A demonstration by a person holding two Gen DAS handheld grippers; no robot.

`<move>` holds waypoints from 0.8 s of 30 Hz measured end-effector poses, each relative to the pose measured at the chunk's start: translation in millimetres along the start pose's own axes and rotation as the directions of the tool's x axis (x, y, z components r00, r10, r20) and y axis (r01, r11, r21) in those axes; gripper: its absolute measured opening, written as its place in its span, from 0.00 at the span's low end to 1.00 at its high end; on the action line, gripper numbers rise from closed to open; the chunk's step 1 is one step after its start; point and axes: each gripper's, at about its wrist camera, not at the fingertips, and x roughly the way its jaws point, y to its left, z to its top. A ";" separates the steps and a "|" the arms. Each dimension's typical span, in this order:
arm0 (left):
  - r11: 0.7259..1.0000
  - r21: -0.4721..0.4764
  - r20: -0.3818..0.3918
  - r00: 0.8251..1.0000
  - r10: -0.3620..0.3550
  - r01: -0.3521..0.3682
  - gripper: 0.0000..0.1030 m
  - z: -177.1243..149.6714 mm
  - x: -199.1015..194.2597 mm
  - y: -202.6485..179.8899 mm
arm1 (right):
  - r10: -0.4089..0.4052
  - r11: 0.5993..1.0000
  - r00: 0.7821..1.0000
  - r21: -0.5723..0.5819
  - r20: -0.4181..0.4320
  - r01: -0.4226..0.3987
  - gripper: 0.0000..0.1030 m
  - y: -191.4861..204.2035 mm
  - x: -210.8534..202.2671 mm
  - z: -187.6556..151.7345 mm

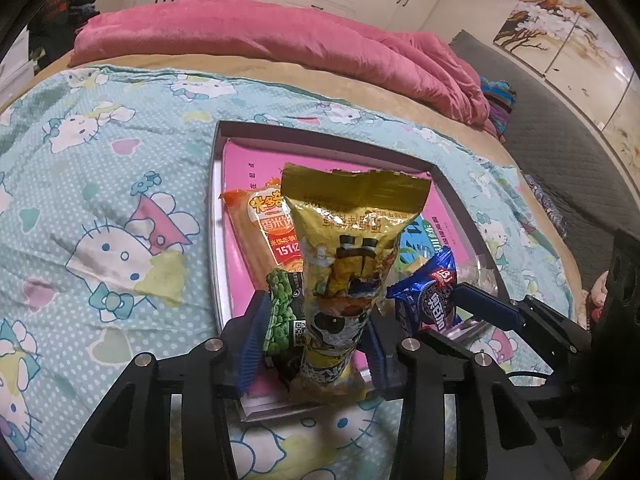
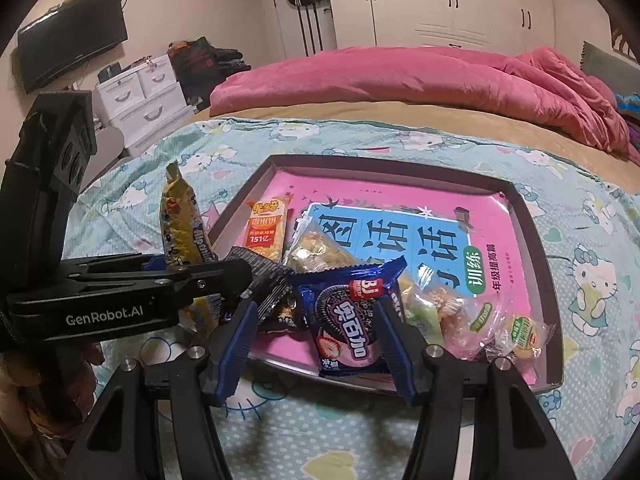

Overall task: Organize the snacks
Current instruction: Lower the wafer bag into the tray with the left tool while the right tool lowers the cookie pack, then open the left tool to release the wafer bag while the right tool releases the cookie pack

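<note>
A pink quilt (image 2: 420, 80) lies bunched on the cartoon-cat bedsheet (image 1: 100, 200) (white wardrobe (image 2: 448, 4) behind).

Gold snack bag (image 1: 352, 248) w/ yellow-black print; orange-white rice cracker pack (image 1: 264, 232); green pea packet (image 1: 282, 312); dark blue cookie pack (image 2: 352, 312) w/ pink strawberry; pink book (image 2: 496, 248) w/ blue panel; bedsheet (image 1: 100, 168) light blue, white dots, cat cartoons; blanket (image 2: 400, 76) pink.
</note>
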 end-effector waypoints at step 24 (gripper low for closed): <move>0.999 0.028 -0.014 1.000 -0.018 0.018 0.50 -4.5 13.5 -15.8 | -0.043 0.999 0.999 0.001 -0.032 0.043 0.58 -5.5 10.7 -10.4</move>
